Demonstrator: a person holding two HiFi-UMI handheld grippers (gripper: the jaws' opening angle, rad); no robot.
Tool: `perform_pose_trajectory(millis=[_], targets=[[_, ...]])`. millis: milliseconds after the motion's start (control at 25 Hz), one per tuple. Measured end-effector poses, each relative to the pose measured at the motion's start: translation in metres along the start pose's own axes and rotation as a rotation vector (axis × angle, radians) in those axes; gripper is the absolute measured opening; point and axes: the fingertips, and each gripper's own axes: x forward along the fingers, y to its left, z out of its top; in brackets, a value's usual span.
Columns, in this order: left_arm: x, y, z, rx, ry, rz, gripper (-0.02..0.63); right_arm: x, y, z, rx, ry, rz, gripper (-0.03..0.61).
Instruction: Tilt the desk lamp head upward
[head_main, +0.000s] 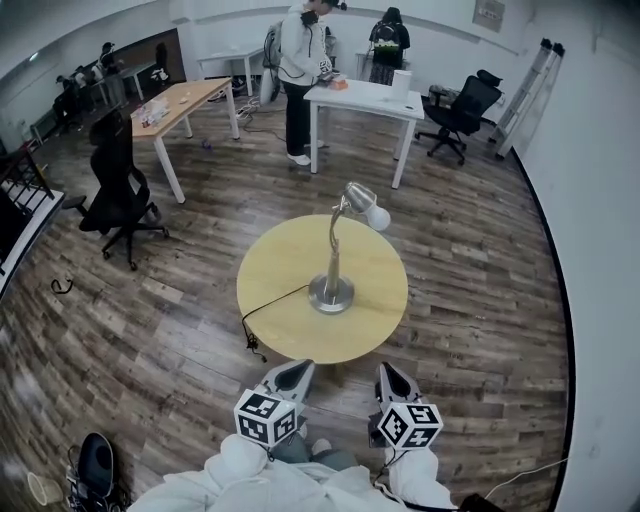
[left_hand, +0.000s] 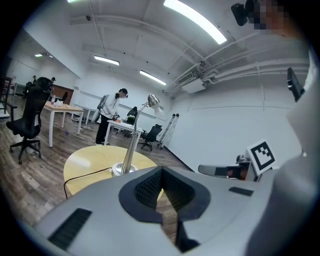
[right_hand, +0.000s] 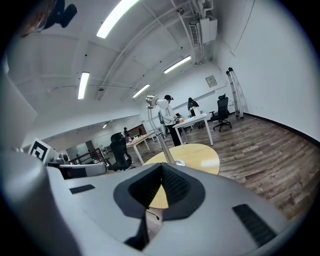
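Observation:
A silver desk lamp (head_main: 333, 262) stands on a round yellow table (head_main: 282, 305); its round base sits near the table's middle. The lamp head (head_main: 362, 201) with its white bulb droops to the right at the top of the stem. My left gripper (head_main: 291, 377) and right gripper (head_main: 391, 380) are both shut and empty, side by side just short of the table's near edge, well apart from the lamp. The left gripper view shows the lamp (left_hand: 131, 145) ahead, the right gripper view shows the lamp (right_hand: 159, 131) too.
A black cord (head_main: 268, 305) runs from the lamp base off the table's left edge to the wood floor. A black office chair (head_main: 118, 193) stands to the left. White desks (head_main: 365, 100) with people stand farther back. A white wall (head_main: 600, 220) runs along the right.

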Motion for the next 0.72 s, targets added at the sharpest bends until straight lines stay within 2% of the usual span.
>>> perform_pose_trajectory(millis=[280,440,720], targets=[[-0.024,-0.006,-0.009,0.027,0.029,-0.026,0.002,-0.008,0.033,-0.017,0.023,-0.012,0.003,0.012],[-0.032,0.003,-0.005,0.012,0.004,-0.014,0.002,-0.009,0.047,-0.017,-0.108,-0.011,-0.036,0.012],[-0.040,0.005,-0.006,0.008,-0.010,-0.022,0.002,-0.014,0.055,-0.022,-0.102,-0.024,-0.050,0.012]])
